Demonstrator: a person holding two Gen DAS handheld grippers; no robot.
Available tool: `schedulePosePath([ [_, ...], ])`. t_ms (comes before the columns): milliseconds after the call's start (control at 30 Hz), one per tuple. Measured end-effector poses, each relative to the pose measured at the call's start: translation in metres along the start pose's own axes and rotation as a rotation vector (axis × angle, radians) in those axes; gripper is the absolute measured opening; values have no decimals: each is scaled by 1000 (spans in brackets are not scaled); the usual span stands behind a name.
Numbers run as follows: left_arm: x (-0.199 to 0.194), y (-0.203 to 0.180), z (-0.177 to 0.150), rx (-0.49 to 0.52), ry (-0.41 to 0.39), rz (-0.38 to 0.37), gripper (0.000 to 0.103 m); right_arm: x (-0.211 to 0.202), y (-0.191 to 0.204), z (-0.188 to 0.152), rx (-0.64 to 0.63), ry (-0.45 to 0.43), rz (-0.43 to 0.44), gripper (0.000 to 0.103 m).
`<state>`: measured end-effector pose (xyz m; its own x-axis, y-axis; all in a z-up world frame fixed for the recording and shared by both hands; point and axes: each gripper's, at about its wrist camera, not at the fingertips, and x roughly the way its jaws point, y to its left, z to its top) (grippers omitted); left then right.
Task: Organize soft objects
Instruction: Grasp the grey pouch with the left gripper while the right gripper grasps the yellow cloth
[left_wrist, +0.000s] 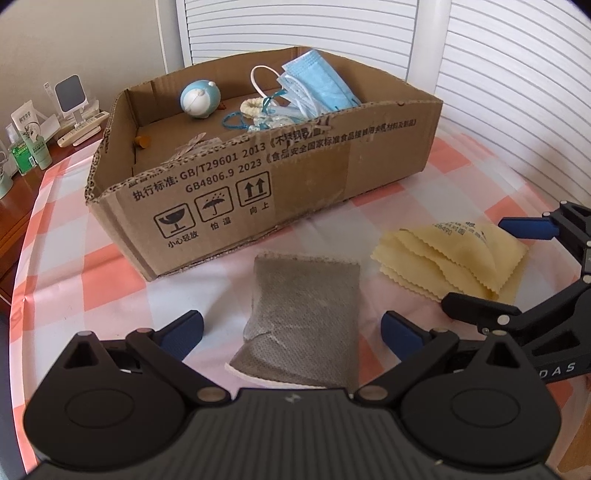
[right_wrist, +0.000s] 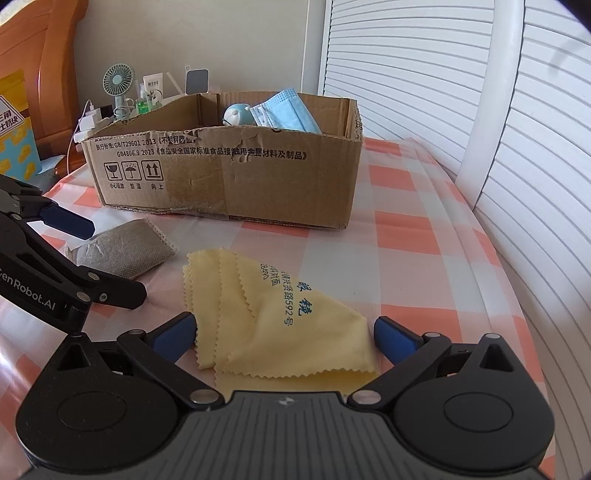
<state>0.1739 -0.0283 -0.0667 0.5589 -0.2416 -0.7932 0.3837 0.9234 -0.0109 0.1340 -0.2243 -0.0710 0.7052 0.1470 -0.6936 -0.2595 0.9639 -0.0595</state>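
A grey mesh pouch (left_wrist: 303, 321) lies flat on the checked cloth, between the wide-apart blue pads of my left gripper (left_wrist: 293, 330); neither pad touches it. To its right lies a folded yellow cleaning cloth (right_wrist: 284, 321) with blue print. It sits between the pads of my open right gripper (right_wrist: 286, 332), and the left pad is at its edge. Behind both stands an open cardboard box (left_wrist: 332, 166) holding blue face masks (left_wrist: 317, 85), a round blue-and-white toy (left_wrist: 201, 99) and some cords (left_wrist: 255, 110). The right gripper (left_wrist: 496, 266) also shows in the left wrist view.
The pink-and-white checked surface (right_wrist: 406, 229) runs on to the right of the box. White louvred doors (right_wrist: 424, 66) stand behind and to the right. A wooden bedside table (left_wrist: 14, 206) at the left carries bottles, a small fan (right_wrist: 117, 79) and chargers.
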Motion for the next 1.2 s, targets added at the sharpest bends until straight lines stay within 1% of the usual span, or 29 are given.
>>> schedulePosePath([
  [100, -4, -2, -1, 23, -9, -2, 86, 0, 0, 0, -1, 0, 1, 103],
  [167, -7, -3, -2, 41, -16, -18, 81, 0, 0, 0, -4, 1, 2, 103],
  [333, -10, -5, -1, 63, -18, -46, 66, 2, 1, 5, -35, 11, 23, 103],
  [433, -13, -7, -2, 75, -20, -54, 62, 5, 5, 10, -65, 12, 43, 103],
  [533, -14, -7, -2, 73, -22, -60, 61, 9, 10, 15, -91, 14, 57, 102],
  [633, -13, -6, -3, 68, -23, -60, 59, 11, 14, 19, -106, 12, 80, 94],
  [700, -14, -5, -3, 62, -24, -60, 58, 9, 17, 21, -106, 7, 89, 80],
  [733, -14, -4, -3, 59, -25, -62, 57, 9, 18, 22, -111, 6, 92, 77],
  [800, -15, -3, -4, 62, -28, -62, 56, 7, 20, 23, -118, 1, 93, 59],
  [867, -15, -2, -4, 64, -29, -64, 53, 7, 22, 24, -124, -1, 85, 47],
  [900, -15, -2, -4, 64, -30, -65, 51, 7, 22, 24, -124, -1, 79, 41],
  [967, -16, -1, -4, 63, -32, -67, 49, 6, 21, 24, -119, -1, 82, 35],
  [1067, -18, 0, -5, 62, -35, -70, 48, 4, 18, 25, -109, -1, 89, 35],
  [1133, -19, 1, -6, 61, -35, -70, 48, 2, 18, 25, -113, -2, 90, 40],
  [1200, -19, 2, -6, 60, -35, -70, 48, 2, 18, 25, -127, -13, 85, 59],
])
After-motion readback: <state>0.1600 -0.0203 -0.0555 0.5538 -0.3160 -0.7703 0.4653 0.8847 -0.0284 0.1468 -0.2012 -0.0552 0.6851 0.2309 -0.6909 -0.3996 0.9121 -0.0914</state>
